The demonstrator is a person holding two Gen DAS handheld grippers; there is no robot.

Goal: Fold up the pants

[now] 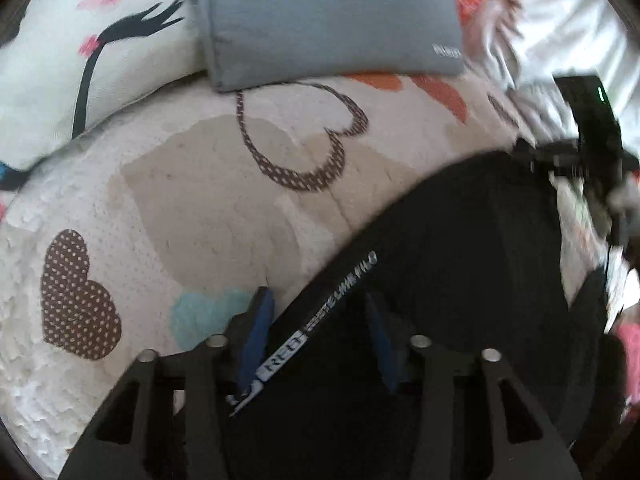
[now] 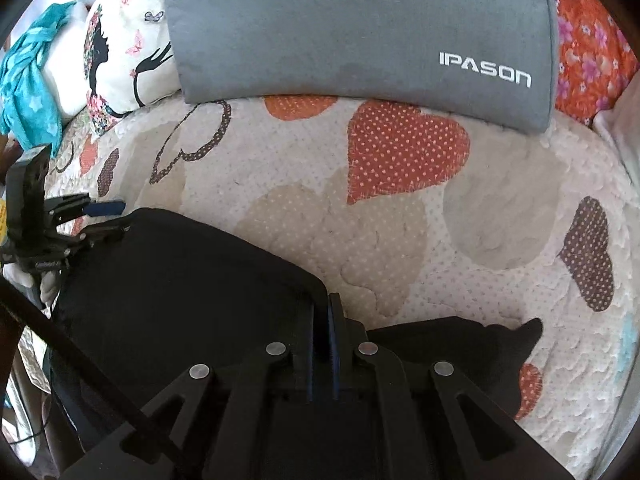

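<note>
Right claw point(image 2: 325, 344) pinches soft black pants point(image 2: 180, 280) at their corner; your left claw point(image 1: 316, 320) is spread over the limp, light cloth—grab the striped edge there.

**Pants on the bed**

The pants point(image 2: 180, 280) lie on the quilt point(image 2: 400, 220). The right gripper point(image 2: 325, 320) sits at their right corner, the left gripper point(image 2: 96, 220) at the left. A cushion point(image 2: 340, 32) lies ahead.

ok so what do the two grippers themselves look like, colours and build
Both match. The left gripper and right gripper have matte black angular linkage arms with triangular cutouts and round silver pivot pins. Their jaws carry blue pads. In the right view, the left gripper's black body shows behind its linkages. No cables or sleeves are clearly visible.
</note>
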